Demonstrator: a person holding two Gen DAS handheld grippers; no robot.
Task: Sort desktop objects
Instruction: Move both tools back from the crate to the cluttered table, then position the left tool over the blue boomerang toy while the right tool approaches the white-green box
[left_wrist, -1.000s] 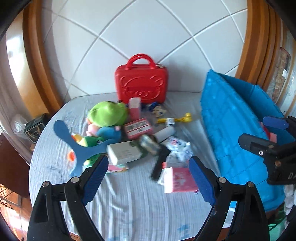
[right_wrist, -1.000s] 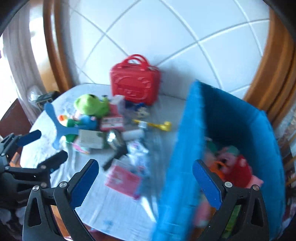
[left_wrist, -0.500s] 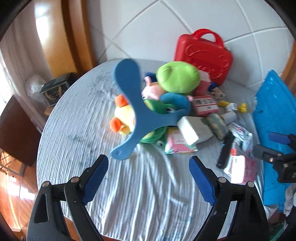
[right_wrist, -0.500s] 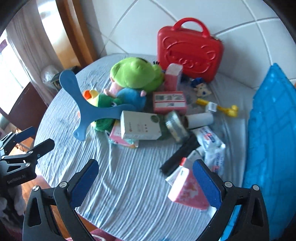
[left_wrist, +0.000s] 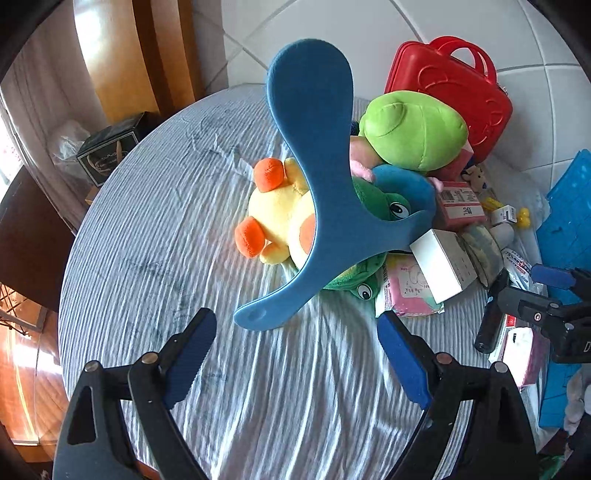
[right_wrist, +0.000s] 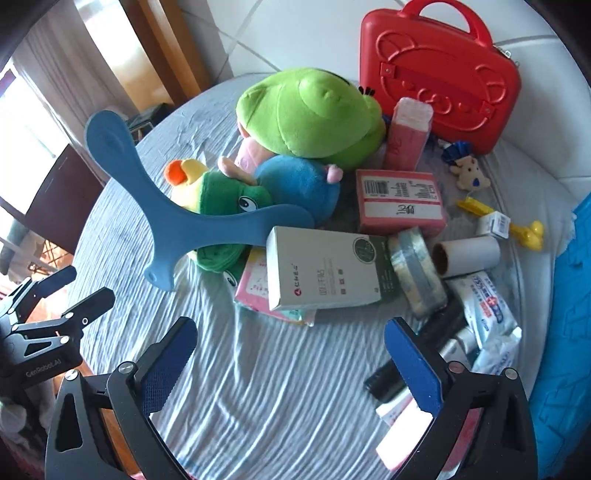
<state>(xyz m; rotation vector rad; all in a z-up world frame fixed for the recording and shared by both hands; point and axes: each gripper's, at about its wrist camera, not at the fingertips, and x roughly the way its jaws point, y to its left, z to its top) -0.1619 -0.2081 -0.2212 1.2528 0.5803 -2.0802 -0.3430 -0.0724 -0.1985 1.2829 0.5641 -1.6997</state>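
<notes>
Blue-padded hand-held grippers, left (left_wrist: 295, 354) and right (right_wrist: 291, 362), gape wide, empty.

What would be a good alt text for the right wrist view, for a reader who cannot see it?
The open right gripper hangs empty over a table with a striped cloth, above a pile of plush toys, boxes, packets and a blue boomerang. A red case stands behind the pile, and the left gripper shows at the left edge.

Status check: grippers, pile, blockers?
Left gripper open, empty. Right gripper open, empty. Blue boomerang lies atop plush toys, nearest left. White box nearest right.
</notes>
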